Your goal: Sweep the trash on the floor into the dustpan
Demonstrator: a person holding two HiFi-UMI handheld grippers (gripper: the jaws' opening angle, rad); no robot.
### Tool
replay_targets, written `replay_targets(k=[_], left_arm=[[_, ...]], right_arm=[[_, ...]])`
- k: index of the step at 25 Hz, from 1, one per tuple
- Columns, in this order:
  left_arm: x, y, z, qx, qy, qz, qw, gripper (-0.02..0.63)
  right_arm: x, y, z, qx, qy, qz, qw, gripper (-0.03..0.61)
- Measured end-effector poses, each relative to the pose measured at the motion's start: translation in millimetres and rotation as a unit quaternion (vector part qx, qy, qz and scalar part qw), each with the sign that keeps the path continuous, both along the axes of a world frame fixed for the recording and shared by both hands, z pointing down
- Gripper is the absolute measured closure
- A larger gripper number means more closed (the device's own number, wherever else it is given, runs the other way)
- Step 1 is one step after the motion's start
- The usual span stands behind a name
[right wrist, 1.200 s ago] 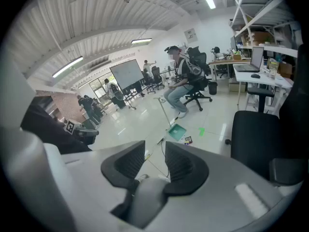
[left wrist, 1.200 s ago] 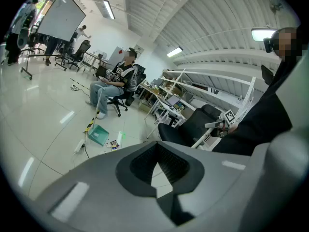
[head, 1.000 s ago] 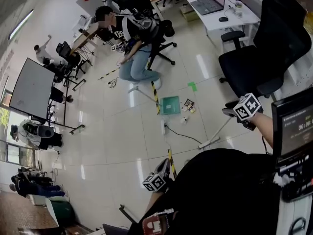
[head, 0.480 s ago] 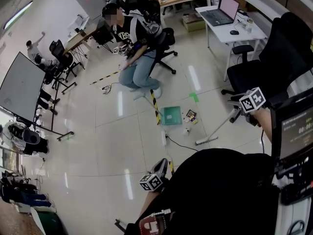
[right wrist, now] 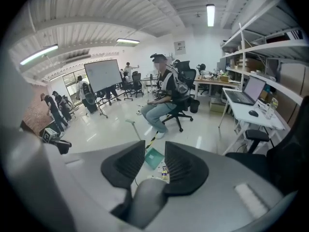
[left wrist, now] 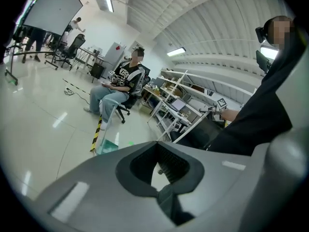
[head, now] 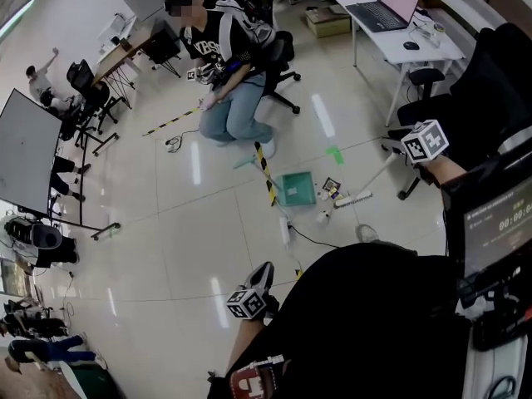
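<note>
A green dustpan [head: 297, 188] stands on the white floor, its long handle [head: 245, 161] leaning up to the left. Scraps of trash [head: 331, 189] lie just right of it, with a small pale piece [head: 322, 217] nearer me. My right gripper [head: 396, 150] is shut on the broom handle [head: 378, 173]; the broom head [head: 353, 199] rests on the floor right of the trash. In the right gripper view the dustpan [right wrist: 154, 157] and trash [right wrist: 164, 170] show between the jaws of the right gripper [right wrist: 154, 145]. My left gripper [head: 264, 269] [left wrist: 157, 144] hangs low, shut and empty.
A person [head: 229, 65] sits on an office chair beyond the dustpan. Yellow-black tape [head: 266, 173] and a cable [head: 309, 236] run across the floor. A black chair [head: 490, 90] and a desk with a laptop [head: 397, 2] stand at the right, a whiteboard [head: 29, 148] at the left.
The broom head has slid over the floor toward the trash and dustpan, and my right gripper has moved with it. The left gripper stays low and shut.
</note>
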State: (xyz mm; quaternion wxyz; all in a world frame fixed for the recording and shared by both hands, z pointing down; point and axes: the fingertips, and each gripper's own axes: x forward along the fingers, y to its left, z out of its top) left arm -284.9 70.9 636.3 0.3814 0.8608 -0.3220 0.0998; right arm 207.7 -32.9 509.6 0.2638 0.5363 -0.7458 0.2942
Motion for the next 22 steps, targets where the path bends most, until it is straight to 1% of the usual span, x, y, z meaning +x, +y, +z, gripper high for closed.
replay_targets(k=[2,4,5,7,9,10,13,15,18,20,22], left_arm=[[9,-13,-2,-0.007,-0.010,-0.008,0.9999,0.615],[24,-28,2,-0.010,-0.023,-0.020,0.9995,0.615],[29,-35,5,-0.013,-0.030,-0.035,0.9989,0.615],[33,-42,12,-0.026,-0.045,-0.081,0.9953,0.615],[40,-44,11,-0.041,-0.049,-0.130,0.9895,0.615],[47,-47,9,-0.047,-0.049,-0.147,0.9868,0.615],[68,-61,7,-0.055,-0.053,-0.179,0.9808,0.615],[81,-68,4,-0.059,-0.051,-0.182,0.9802,0.615],[89,-73,6,-0.064,-0.052,-0.169,0.9821,0.615],[82,-71,11,-0.070,-0.056,-0.165,0.9822,0.615],[67,-71,13,-0.071,-0.066,-0.162,0.9820,0.615]], right_arm=[[4,-34,4,-0.001,0.012,-0.025,1.000,0.449],[13,-66,21,-0.008,0.020,-0.059,0.998,0.449],[17,-80,33,-0.012,0.023,-0.078,0.997,0.449],[19,-106,63,-0.023,0.024,-0.122,0.992,0.449],[17,-131,86,-0.035,0.026,-0.171,0.984,0.449],[16,-142,94,-0.040,0.028,-0.196,0.979,0.449],[12,-174,115,-0.050,0.038,-0.262,0.963,0.449],[4,-192,125,-0.051,0.048,-0.296,0.953,0.449],[-19,-215,133,-0.044,0.066,-0.344,0.936,0.449],[-42,-228,136,-0.034,0.074,-0.368,0.926,0.449],[-67,-238,139,-0.023,0.078,-0.382,0.921,0.449]])
